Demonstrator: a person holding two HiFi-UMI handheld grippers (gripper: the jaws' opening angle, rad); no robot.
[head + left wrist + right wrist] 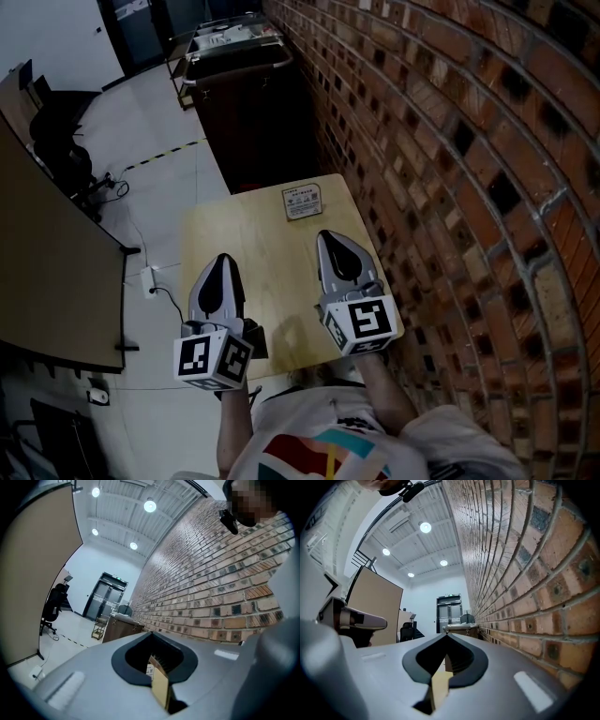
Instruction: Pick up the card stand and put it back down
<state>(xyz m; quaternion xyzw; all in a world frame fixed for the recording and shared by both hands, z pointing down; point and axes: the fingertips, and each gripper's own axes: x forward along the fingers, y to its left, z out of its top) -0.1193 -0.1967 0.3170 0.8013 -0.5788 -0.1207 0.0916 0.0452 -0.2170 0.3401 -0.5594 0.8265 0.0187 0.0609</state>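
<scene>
The card stand (303,201), a small white printed card in a clear holder, stands at the far edge of the light wooden table (262,262), near the brick wall. Both grippers hover over the near half of the table and point toward it, well short of it. My left gripper (223,258) is at the table's left side, its jaws together and empty. My right gripper (329,235) is closer to the stand, jaws also together with nothing in them. In the left gripper view (151,633) a bit of white card (150,670) shows through the jaw window. The right gripper view (446,635) shows only a strip of tabletop there.
A brick wall (469,187) runs along the table's right side. Beyond the table stands a dark cabinet (246,103) with a cart behind it. A brown partition (47,272) and an office chair (58,141) are at the left, with cables on the floor (155,281).
</scene>
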